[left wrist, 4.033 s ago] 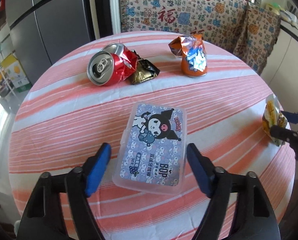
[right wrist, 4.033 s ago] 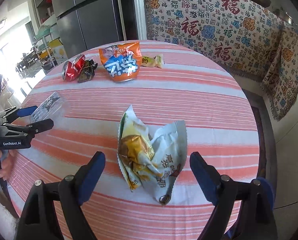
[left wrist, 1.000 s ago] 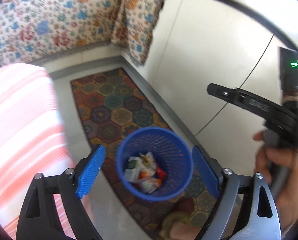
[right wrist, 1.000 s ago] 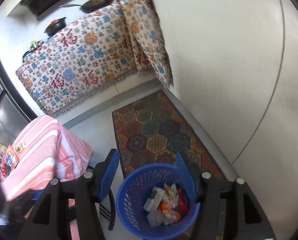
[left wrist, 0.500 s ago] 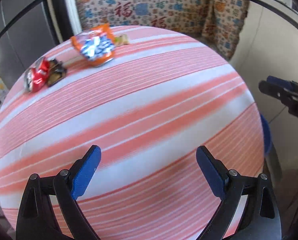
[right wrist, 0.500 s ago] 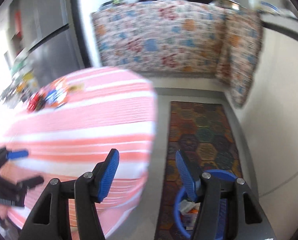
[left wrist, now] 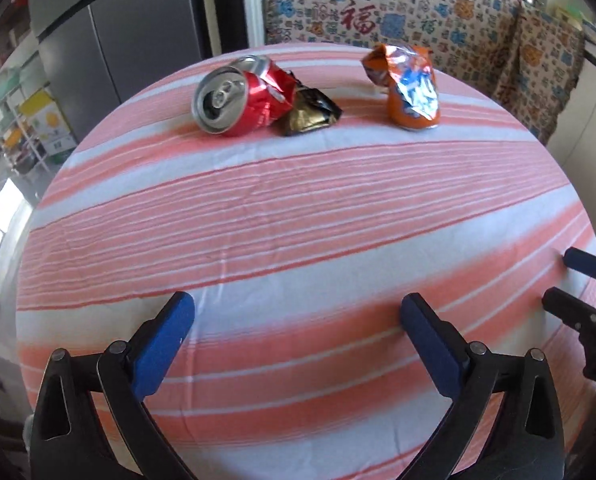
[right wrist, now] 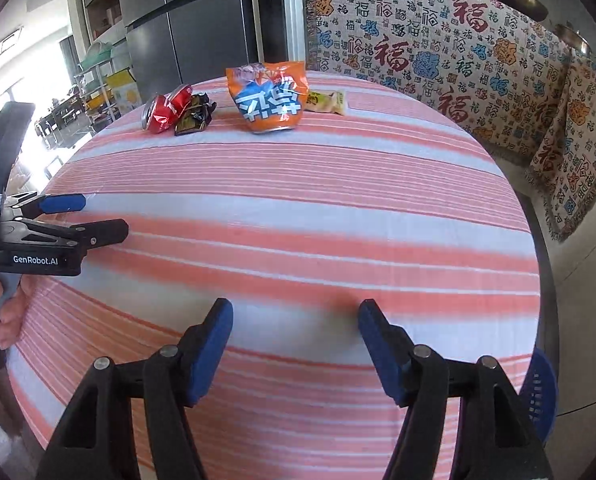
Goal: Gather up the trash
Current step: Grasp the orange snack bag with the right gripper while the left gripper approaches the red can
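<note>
Striped table (left wrist: 298, 240) — crushed can (left wrist: 238, 98) far beyond spread fingers (left wrist: 166, 338).

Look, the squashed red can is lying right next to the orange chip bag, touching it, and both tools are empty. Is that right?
Not quite. The red can touches the dark crumpled wrapper, not the orange chip bag, which lies apart from it farther along the striped table. The left wrist view shows the gap. Both the left tool and the right tool are indeed empty.

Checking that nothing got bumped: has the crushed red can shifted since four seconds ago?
No. The red can lies against the dark wrapper, left of the orange bag, as before.
</note>
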`<action>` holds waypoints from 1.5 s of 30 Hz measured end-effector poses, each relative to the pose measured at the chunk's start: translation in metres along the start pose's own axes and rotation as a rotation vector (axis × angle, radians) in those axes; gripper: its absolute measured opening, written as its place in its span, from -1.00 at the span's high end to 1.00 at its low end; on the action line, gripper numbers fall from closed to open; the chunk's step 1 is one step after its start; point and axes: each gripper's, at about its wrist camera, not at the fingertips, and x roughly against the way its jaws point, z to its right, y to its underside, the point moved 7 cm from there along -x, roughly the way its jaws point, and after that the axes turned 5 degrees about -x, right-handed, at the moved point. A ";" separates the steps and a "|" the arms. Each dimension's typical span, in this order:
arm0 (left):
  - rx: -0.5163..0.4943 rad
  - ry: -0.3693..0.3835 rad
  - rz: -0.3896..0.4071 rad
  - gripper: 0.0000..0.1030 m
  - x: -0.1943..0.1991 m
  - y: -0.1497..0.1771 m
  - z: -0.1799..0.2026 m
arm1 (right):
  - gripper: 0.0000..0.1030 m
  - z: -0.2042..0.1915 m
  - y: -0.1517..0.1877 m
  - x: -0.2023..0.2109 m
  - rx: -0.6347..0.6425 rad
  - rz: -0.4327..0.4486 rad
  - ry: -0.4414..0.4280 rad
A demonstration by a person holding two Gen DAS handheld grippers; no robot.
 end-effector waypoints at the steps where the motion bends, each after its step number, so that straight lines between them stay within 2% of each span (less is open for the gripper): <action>1: 0.013 -0.003 0.002 -0.99 0.000 0.000 -0.004 | -0.31 -0.002 -0.006 -0.006 0.011 -0.013 0.006; 4: 0.020 -0.017 0.005 -0.99 0.000 0.002 -0.006 | -0.32 -0.018 -0.028 -0.028 0.042 -0.034 0.019; 8: 0.024 -0.011 0.008 -0.99 -0.001 0.003 -0.007 | -0.57 -0.035 -0.068 -0.063 0.016 -0.042 0.024; 11: 0.026 -0.011 0.008 -0.99 0.001 0.005 -0.006 | -0.69 -0.041 -0.101 -0.090 -0.023 -0.023 0.056; 18: 0.027 -0.013 0.007 -0.99 -0.002 0.000 -0.005 | -0.74 -0.044 -0.153 -0.131 -0.102 0.004 0.108; 19: 0.027 -0.013 0.007 -0.99 -0.002 0.000 -0.005 | -0.65 -0.043 -0.156 -0.133 -0.107 0.005 0.111; 20: 0.027 -0.013 0.007 -0.99 -0.002 0.000 -0.005 | -0.28 -0.041 -0.157 -0.131 -0.118 0.012 0.120; 25: 0.028 -0.015 0.006 -0.99 -0.002 -0.001 -0.005 | -0.30 -0.030 -0.138 -0.112 -0.109 0.020 0.093; 28: 0.028 -0.015 0.006 -0.99 -0.002 0.000 -0.005 | -0.30 -0.025 -0.107 -0.089 -0.059 0.015 0.085; 33: 0.029 -0.017 0.006 -0.99 -0.002 0.000 -0.005 | -0.30 -0.012 -0.060 -0.051 -0.060 0.014 0.078; 45: 0.059 0.001 0.015 -0.99 0.002 0.001 -0.008 | -0.31 -0.005 -0.058 -0.049 -0.071 0.018 0.095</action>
